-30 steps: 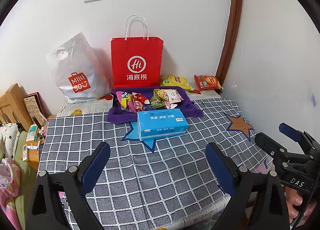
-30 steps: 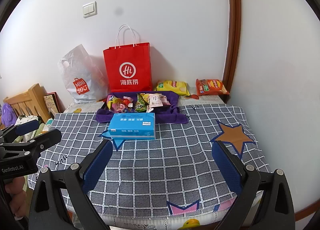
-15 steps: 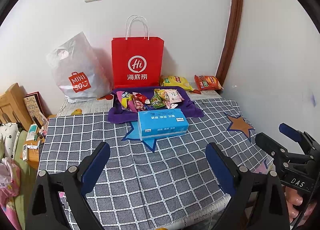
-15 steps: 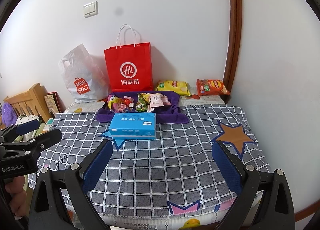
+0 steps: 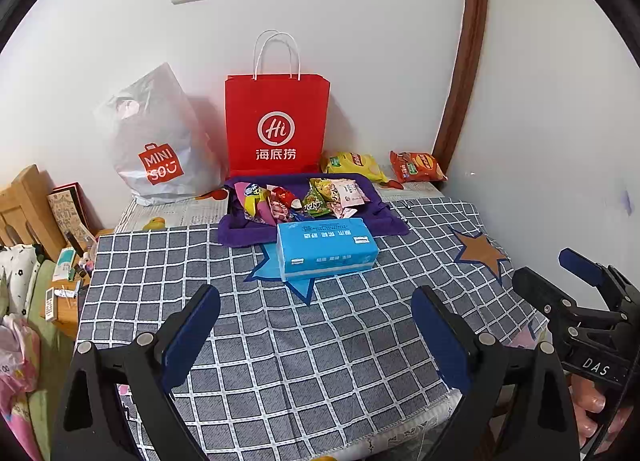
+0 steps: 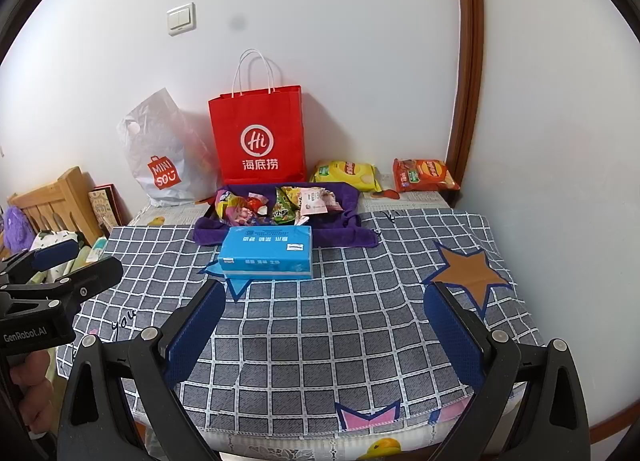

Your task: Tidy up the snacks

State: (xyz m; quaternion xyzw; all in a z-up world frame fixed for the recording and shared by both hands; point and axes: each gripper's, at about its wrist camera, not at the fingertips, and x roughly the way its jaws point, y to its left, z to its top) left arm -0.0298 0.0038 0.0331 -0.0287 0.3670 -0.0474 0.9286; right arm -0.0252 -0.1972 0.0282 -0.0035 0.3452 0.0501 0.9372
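Small mixed snack packets are seen heaped in a purple cloth-lined tray at the far side of the worktop, which is covered by a grey-and-white checked cloth. A yellow crisp bag and an orange-red crisp bag lie outside the tray, against the wall, near each other but apart. A blue rectangular tissue pack rests just in front of the tray, its back edge touching or nearly touching the purple cloth; which cannot be told. A red paper carrier bag with white handles stands upright behind the tray, and a grey plastic shopping bag leans beside it.

Progress, as a judgement: most packets lie gathered in the tray, while the two crisp bags remain apart from them. This arrangement would fit either a sorting in which the tray is being filled or one in which it is being emptied into the bags; the pictures do not settle which.

The left gripper is held low over the near edge of the worktop, fingers spread wide, nothing between them. The right gripper is likewise held with fingers wide apart and empty.

Compared with one second ago: no object is found displaced. Both views are nearly unchanged; only a very slight shift of framing is noted.
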